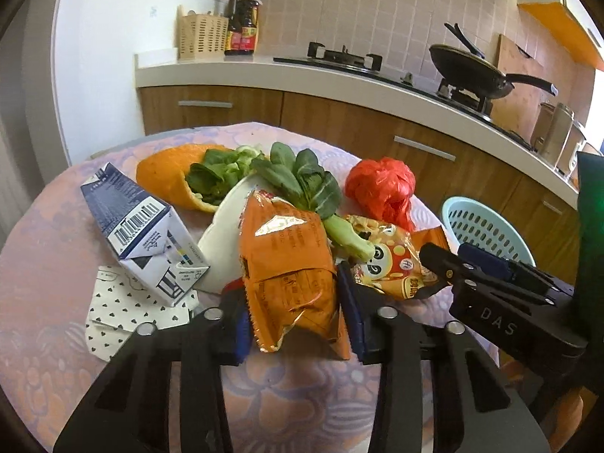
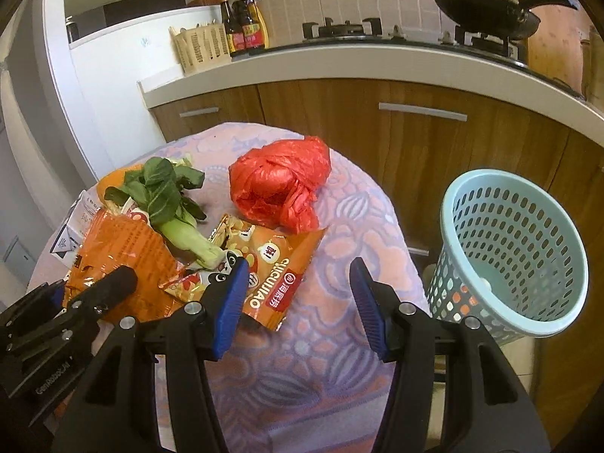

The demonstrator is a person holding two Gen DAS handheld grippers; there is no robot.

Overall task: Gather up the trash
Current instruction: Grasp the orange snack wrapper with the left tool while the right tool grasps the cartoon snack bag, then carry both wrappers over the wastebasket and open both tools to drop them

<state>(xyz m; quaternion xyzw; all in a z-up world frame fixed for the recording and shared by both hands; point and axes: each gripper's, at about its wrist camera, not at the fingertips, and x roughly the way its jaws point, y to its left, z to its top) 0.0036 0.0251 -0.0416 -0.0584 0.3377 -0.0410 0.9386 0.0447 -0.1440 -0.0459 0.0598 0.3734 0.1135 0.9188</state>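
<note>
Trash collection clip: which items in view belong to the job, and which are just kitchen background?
Job:
crumpled orange foil snack bag between left gripper pads
panda-print snack packet
red plastic bag bundle
blue-white milk carton
orange peel
bok choy
pale blue perforated bin

Background:
black frying pan
dark sauce bottles

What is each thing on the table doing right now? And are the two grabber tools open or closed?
Left tool: shut on the crinkly orange foil snack bag.
Right tool: open, holding nothing.
Panda-print orange snack packet: lying flat, torn open.
Blue-and-white milk carton: tipped on its side.
Red plastic bag: bunched into a ball.
Green bok choy: lying across the wrappers.
Light blue perforated plastic basket: tilted beside the table.
</note>
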